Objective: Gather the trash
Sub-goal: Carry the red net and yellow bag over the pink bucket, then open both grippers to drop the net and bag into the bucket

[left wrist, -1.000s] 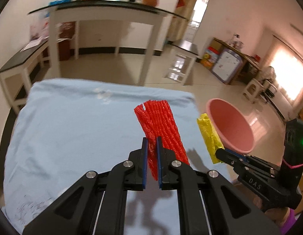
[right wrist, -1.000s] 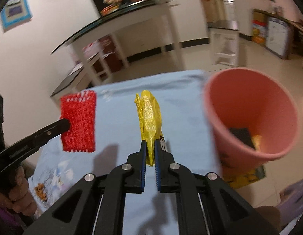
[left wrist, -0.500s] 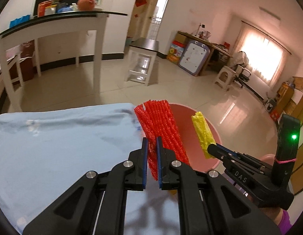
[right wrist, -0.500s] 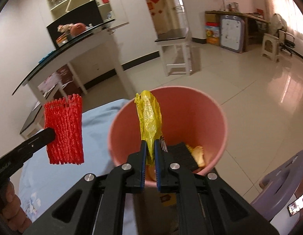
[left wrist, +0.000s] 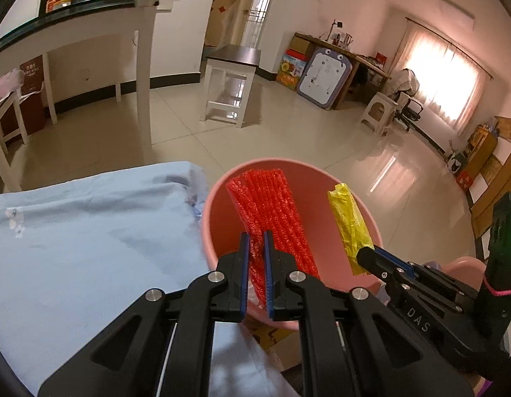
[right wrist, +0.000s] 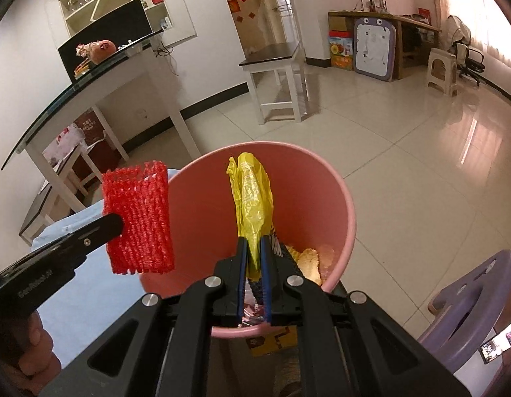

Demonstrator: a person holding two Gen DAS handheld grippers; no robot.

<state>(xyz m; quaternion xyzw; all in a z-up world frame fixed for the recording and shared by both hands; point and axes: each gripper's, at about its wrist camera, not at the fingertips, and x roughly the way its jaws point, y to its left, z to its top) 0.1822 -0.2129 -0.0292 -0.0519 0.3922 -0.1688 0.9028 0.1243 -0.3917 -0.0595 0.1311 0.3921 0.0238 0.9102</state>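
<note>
My left gripper [left wrist: 256,241] is shut on a red foam net sleeve [left wrist: 272,211] and holds it over the mouth of the pink bin [left wrist: 216,198]. My right gripper [right wrist: 252,248] is shut on a crumpled yellow plastic wrapper [right wrist: 252,195] and holds it above the same pink bin [right wrist: 321,178]. The right gripper also shows in the left wrist view [left wrist: 364,256] with the yellow wrapper [left wrist: 349,221]. The left gripper [right wrist: 115,223] with the red sleeve [right wrist: 138,218] shows in the right wrist view, at the bin's left rim. Trash lies at the bin's bottom [right wrist: 308,258].
A table with a light blue cloth [left wrist: 83,238] lies left of the bin. A purple stool [right wrist: 470,301] stands to the bin's right. A white glass-topped table [left wrist: 90,26] and a small white stool [left wrist: 229,86] stand farther back on the tiled floor.
Both grippers have swung right from above the blue cloth to above the pink bin, each still holding its piece. The bin now sits directly under both.
</note>
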